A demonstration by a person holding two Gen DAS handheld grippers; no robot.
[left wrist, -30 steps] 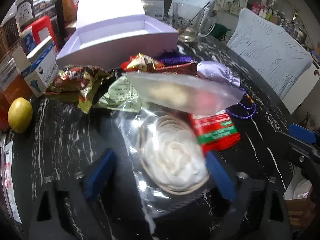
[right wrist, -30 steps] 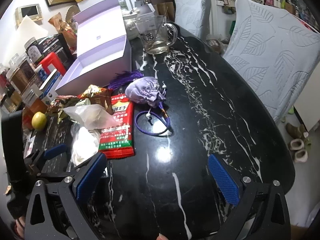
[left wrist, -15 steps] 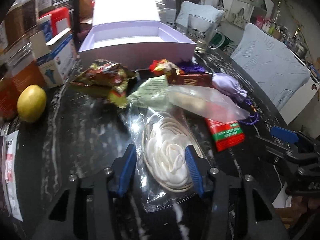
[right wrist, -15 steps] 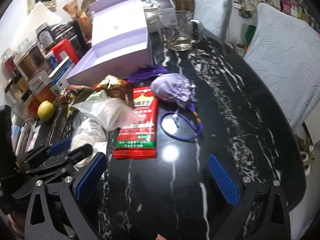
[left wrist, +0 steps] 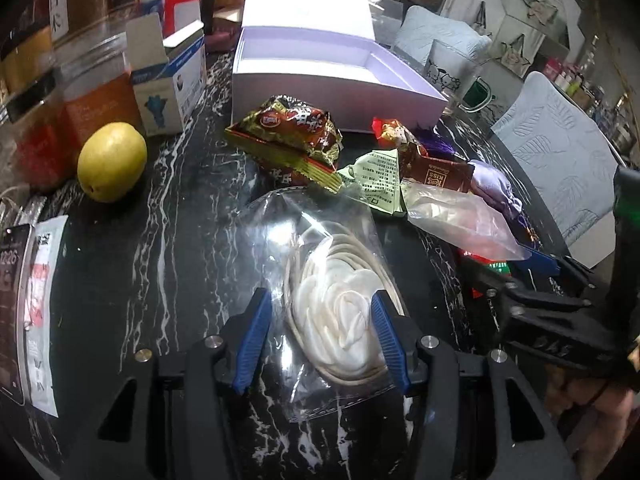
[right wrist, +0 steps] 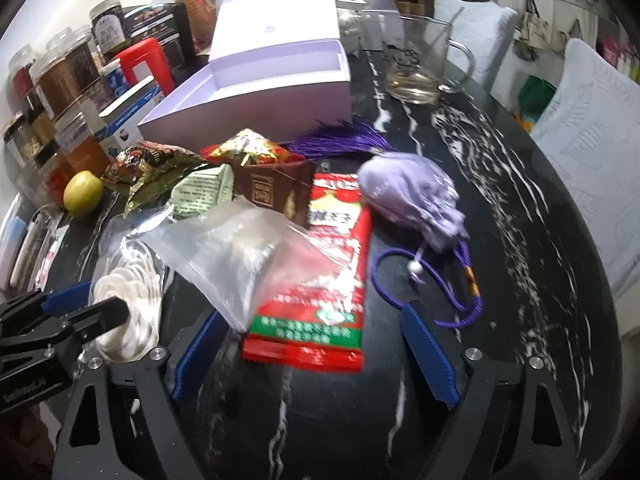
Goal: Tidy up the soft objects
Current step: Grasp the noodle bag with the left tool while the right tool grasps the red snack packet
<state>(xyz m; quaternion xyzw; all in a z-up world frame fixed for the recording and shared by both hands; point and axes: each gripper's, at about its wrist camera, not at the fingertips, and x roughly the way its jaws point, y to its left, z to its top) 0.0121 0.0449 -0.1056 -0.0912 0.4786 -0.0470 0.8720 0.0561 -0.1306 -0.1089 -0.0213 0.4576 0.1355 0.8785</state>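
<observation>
**Left tongs clamped on bagged white coil; right tongs apart over red packet**

Nearest, left wrist view: left tongs (left wrist: 320, 336) have both blue pads pressed into the clear bag of white coiled material (left wrist: 340, 304), which lies on the black marbled counter (left wrist: 140, 272). Grip sits at the bag's near end, probably so it can be lifted clear of the pile. A second, frosted zip bag (left wrist: 456, 220) lies just beyond, overlapping the clutter.

Right wrist view: right tongs (right wrist: 316, 352) spread wide, holding nothing, with the near end of the red snack packet (right wrist: 324, 280) between the pads. Judged lined up for that packet. Chinese print on it, too blurred to read.

Mid-distance: purple drawstring pouch (right wrist: 408, 200), cord looped on the counter beside the packet. Brown wrapper (left wrist: 436, 172) reads "KISS". Green leaflet (left wrist: 376, 176) has fine Chinese text, illegible. Gold-red snack bag (left wrist: 296, 140), logo unreadable. Lemon (left wrist: 112, 160) off to the side.

Far: open lilac box (left wrist: 328, 68), empty, the likely destination. Glass mug (right wrist: 420, 64) behind.
</observation>
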